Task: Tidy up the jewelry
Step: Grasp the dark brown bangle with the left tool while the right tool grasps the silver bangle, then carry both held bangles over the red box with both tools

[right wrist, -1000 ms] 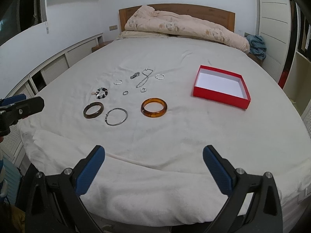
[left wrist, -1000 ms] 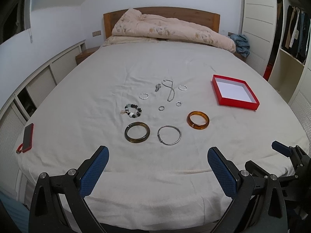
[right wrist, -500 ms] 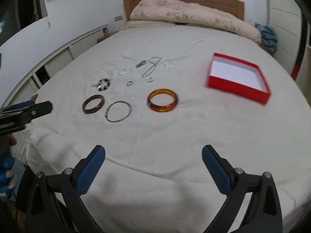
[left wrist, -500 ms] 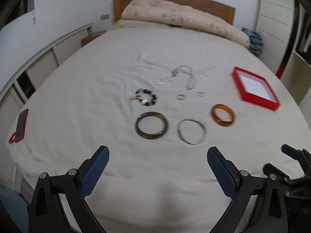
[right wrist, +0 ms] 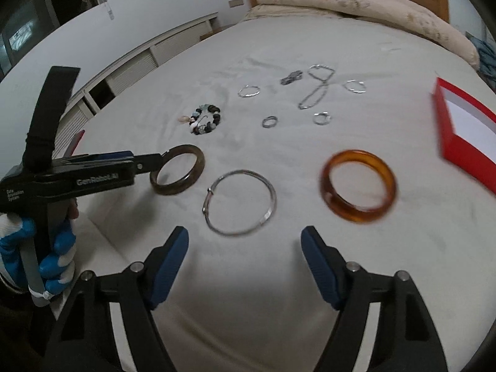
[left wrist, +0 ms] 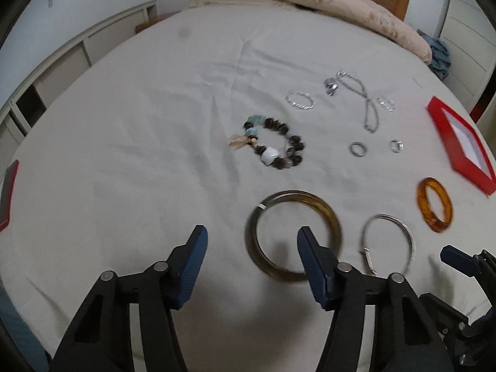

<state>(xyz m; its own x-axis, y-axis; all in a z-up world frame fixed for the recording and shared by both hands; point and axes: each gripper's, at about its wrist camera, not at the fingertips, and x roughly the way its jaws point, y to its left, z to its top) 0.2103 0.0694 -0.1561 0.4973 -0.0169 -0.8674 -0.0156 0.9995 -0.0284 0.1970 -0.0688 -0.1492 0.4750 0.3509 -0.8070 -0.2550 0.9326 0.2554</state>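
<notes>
My left gripper [left wrist: 251, 237] is narrowing its jaws, still spread with nothing pinched; its right pad is hanging over the dark brown bangle [left wrist: 293, 235] lying on the white bedsheet [left wrist: 139, 142]. My right gripper [right wrist: 245, 238] is narrowing too, jaws apart and empty, hovering just short of the silver bangle [right wrist: 241, 202]. The amber bangle [right wrist: 359, 186] is lying beside that, the beaded bracelet [left wrist: 274, 144], small rings and chain necklace [left wrist: 361, 102] farther out, the red box [right wrist: 465, 136] at the right.

Both grippers [left wrist: 251, 238] [right wrist: 245, 241] part-closed, angled down, empty
</notes>
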